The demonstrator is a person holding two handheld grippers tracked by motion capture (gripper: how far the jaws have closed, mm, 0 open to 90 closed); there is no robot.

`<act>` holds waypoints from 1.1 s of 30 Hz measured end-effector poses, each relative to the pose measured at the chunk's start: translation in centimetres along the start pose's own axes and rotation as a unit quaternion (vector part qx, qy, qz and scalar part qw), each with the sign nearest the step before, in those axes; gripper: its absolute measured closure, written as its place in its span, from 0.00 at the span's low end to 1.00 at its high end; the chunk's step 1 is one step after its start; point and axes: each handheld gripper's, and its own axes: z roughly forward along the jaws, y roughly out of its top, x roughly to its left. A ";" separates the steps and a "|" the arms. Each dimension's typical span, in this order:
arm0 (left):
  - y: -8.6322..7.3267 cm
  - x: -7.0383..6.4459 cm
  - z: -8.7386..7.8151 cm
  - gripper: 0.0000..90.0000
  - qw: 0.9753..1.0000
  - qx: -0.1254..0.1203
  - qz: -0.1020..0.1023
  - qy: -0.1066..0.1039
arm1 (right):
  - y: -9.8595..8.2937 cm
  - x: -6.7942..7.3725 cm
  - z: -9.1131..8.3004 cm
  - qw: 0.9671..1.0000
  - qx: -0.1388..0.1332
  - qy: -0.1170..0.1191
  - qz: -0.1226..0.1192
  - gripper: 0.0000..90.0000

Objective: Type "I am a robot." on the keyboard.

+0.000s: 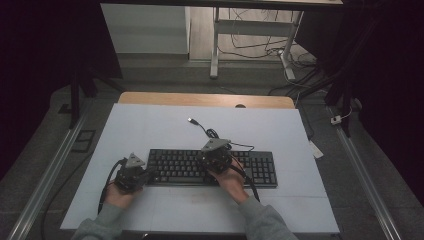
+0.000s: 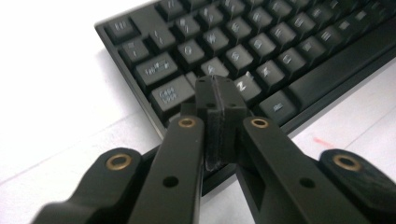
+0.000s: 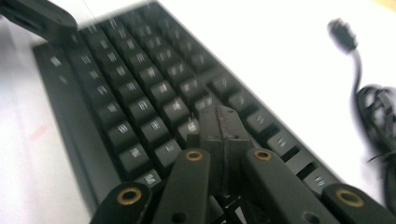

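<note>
On the white table [image 1: 150, 125] the keyboard [image 1: 215, 167] lies flat with both closed-jaw tools poised over its keys — left gripper [image 2: 219, 100] near the Caps Lock end, right gripper [image 3: 224, 123] mid-board — so key pressing appears under way, its extent indeterminate.

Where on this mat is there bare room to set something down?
Free: the white mat behind the keyboard on the left, and the strip in front of it. Crowded: around the coiled cable, and where each hand-held gripper, left and right, sits.
</note>
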 end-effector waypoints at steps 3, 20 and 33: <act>0.0 0.0 -0.4 0.99 1.000 -0.015 -0.005 -0.003 | -0.1 -0.2 -1.1 1.000 -0.013 0.007 0.008 1.00; 0.0 0.4 -1.3 0.53 0.998 -0.047 -0.030 -0.017 | -5.3 -3.6 -7.7 0.997 -0.045 -0.010 0.065 0.61; -0.1 0.9 -1.3 0.39 0.998 -0.040 -0.040 -0.017 | -9.6 -4.4 -12.6 0.994 -0.061 -0.050 0.077 0.53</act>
